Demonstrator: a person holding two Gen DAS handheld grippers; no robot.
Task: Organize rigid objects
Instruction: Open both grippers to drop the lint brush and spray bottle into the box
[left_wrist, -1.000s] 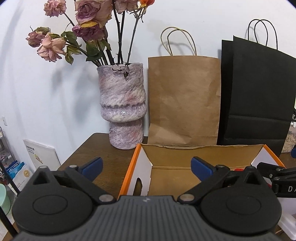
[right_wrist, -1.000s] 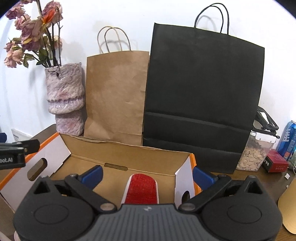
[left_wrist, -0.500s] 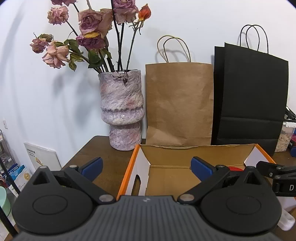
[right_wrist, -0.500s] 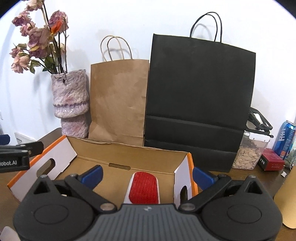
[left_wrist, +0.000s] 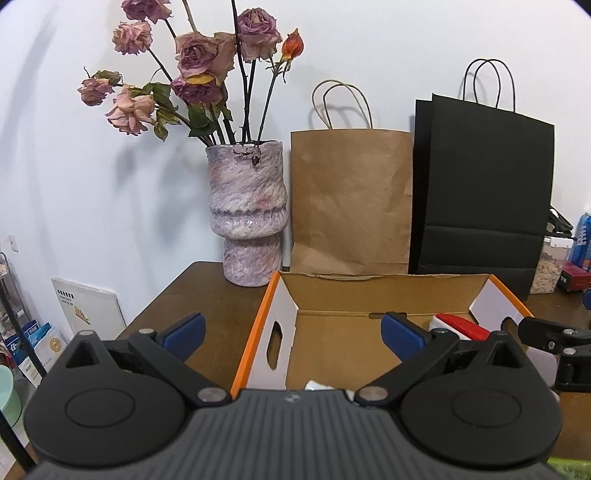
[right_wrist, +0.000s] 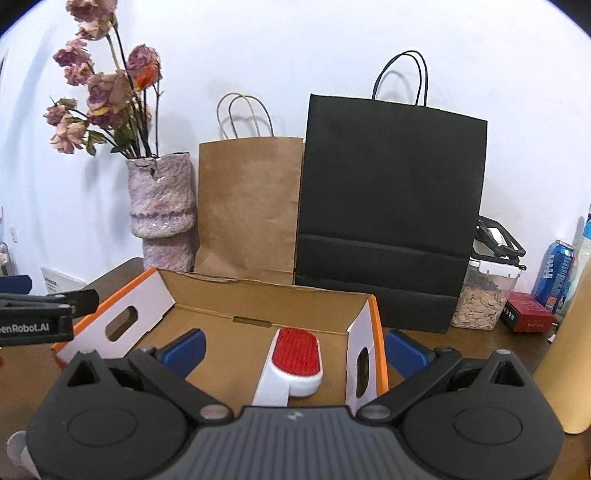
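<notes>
An open cardboard box (right_wrist: 258, 295) with orange edges and white end flaps sits on the brown table. A white lint brush with a red pad (right_wrist: 295, 356) lies on its floor toward the right end; the left wrist view shows it as a red and white strip (left_wrist: 458, 328). My right gripper (right_wrist: 293, 349) hovers open above the box's near side, nothing between its blue fingertips. My left gripper (left_wrist: 291, 332) is open over the box's (left_wrist: 288, 314) left end, holding nothing. A small white thing (left_wrist: 317, 386) peeks out just above the left gripper's body.
Against the wall stand a purple vase of dried roses (left_wrist: 245, 214), a brown paper bag (right_wrist: 251, 206) and a black paper bag (right_wrist: 391, 214). To the right are a jar of seeds (right_wrist: 480, 299), a red box (right_wrist: 528, 315) and a blue can (right_wrist: 557, 275). The table's left edge drops off near a white booklet (left_wrist: 86, 306).
Both grippers have risen and pulled back from the box. More of the lint brush and the box floor shows. Both stay open.
</notes>
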